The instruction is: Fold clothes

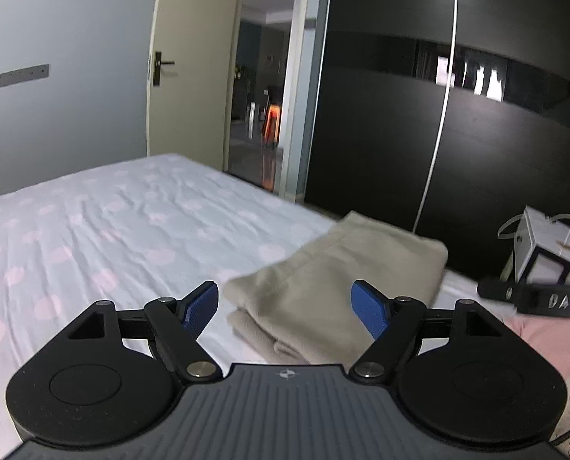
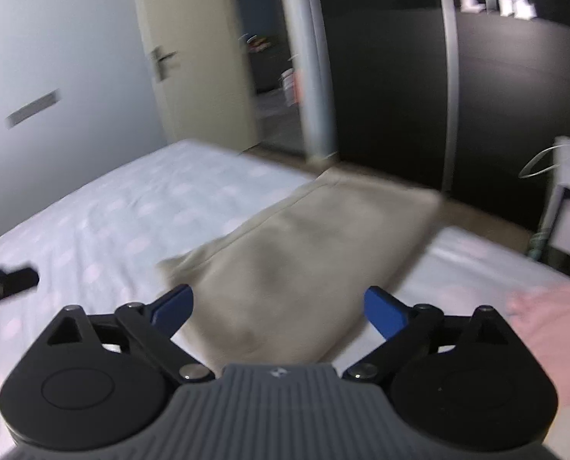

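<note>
Beige garment (image 1: 334, 268) already folded into layered stack on bed (image 1: 112, 222), just ahead of left hand-held gripper (image 1: 285, 306), blue pads spread wide, empty. Right hand-held gripper (image 2: 277, 306) likewise agape, hovering over same stack. Pink cloth (image 2: 545, 314) off right. If refolding: pinch all layers at edge, lift evenly.

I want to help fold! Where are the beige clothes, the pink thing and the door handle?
beige folded garment (image 1: 334, 268), left wrist view, top layer.
pink garment (image 2: 549, 318), right wrist view, its middle.
door handle (image 1: 164, 63), left wrist view, lever.
</note>
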`<action>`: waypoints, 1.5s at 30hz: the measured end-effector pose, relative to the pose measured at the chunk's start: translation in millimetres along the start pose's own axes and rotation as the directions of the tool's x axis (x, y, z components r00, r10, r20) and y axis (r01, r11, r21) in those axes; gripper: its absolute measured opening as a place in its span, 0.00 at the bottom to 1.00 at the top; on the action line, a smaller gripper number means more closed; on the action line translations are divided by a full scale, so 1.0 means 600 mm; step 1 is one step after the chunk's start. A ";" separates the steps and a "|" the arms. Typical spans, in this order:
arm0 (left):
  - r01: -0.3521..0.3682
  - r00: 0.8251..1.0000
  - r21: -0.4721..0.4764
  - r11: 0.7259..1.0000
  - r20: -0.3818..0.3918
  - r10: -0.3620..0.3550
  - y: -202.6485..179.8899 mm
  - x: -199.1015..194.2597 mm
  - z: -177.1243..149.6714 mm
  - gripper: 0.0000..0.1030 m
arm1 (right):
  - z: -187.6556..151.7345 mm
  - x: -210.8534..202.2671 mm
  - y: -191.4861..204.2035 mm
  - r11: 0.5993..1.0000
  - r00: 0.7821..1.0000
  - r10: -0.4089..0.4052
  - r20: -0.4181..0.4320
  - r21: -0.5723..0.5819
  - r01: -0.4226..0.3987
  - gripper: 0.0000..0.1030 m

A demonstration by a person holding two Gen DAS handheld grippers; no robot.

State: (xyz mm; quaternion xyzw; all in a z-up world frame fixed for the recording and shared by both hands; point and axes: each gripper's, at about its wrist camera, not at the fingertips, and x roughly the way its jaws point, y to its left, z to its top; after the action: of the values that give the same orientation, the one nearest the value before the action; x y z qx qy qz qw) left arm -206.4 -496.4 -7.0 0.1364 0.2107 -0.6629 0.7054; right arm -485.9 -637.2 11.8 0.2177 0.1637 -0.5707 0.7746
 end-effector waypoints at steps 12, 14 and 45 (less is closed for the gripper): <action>-0.010 0.999 0.013 1.000 -0.050 0.010 -0.053 -0.029 -0.043 0.74 | -0.034 -0.050 0.001 1.000 1.000 0.019 -0.013 -0.009 -0.020 0.96; -0.017 0.999 0.011 1.000 -0.051 0.017 -0.059 -0.031 -0.048 0.74 | -0.045 -0.043 0.006 0.999 0.999 0.036 -0.037 -0.018 -0.037 0.96; -0.049 0.998 -0.062 0.997 -0.042 0.046 -0.036 -0.034 -0.059 0.74 | -0.077 -0.056 0.039 0.996 0.999 0.046 -0.005 -0.072 -0.046 0.96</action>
State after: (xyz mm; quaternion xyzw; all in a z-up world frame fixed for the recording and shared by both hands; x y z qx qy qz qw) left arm -232.8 -463.6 -26.5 0.1323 0.2424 -0.6360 0.7206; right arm -473.7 -579.8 -7.0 0.1943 0.1802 -0.5461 0.7947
